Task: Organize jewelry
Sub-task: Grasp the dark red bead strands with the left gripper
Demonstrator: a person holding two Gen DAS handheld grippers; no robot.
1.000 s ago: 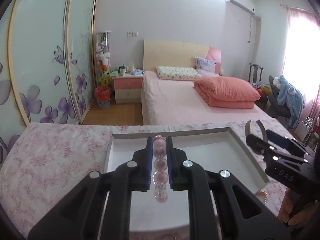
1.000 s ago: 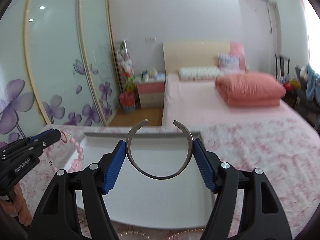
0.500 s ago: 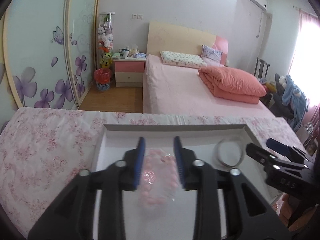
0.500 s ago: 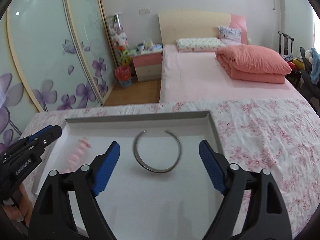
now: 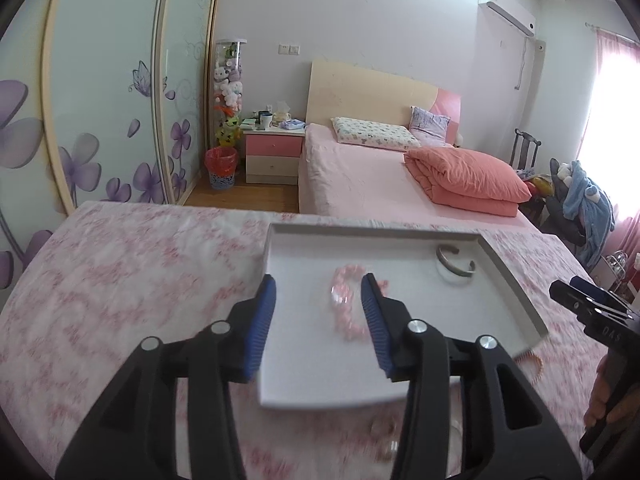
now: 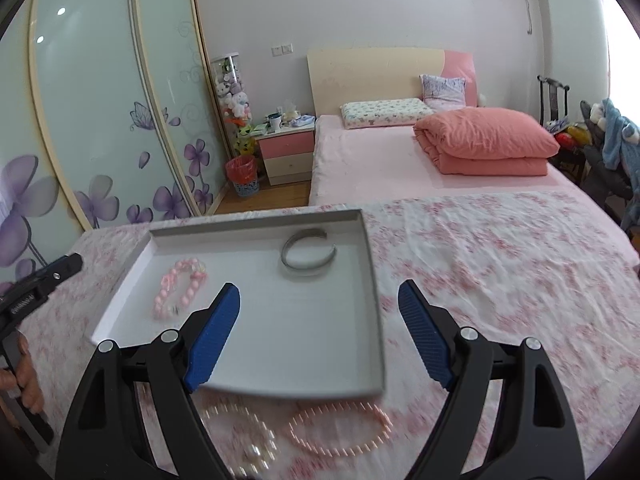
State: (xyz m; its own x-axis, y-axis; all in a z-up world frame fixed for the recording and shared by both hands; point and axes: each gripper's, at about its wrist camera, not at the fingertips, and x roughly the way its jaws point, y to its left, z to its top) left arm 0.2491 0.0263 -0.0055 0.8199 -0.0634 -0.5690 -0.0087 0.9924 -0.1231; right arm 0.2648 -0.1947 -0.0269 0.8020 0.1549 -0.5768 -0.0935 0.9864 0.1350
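A white tray lies on the floral tablecloth. In it rest a pink bead bracelet at the left and a silver open bangle at the back right. My left gripper hovers above the near part of the tray with its jaws opening; the pink bracelet lies on the tray below and beyond them, untouched. My right gripper stands open over the tray's near edge, nothing between its fingers. A pearl necklace and a pink bead strand lie on the cloth in front of the tray.
The tablecloth spreads wide to the right of the tray. Behind the table stand a bed with a folded orange quilt, a pink nightstand and sliding wardrobe doors. A hand holds the left gripper's handle.
Both grippers let go: the pink bracelet dropped from the left and the bangle from the right onto the tray. Both grippers then drew back toward the near edge.
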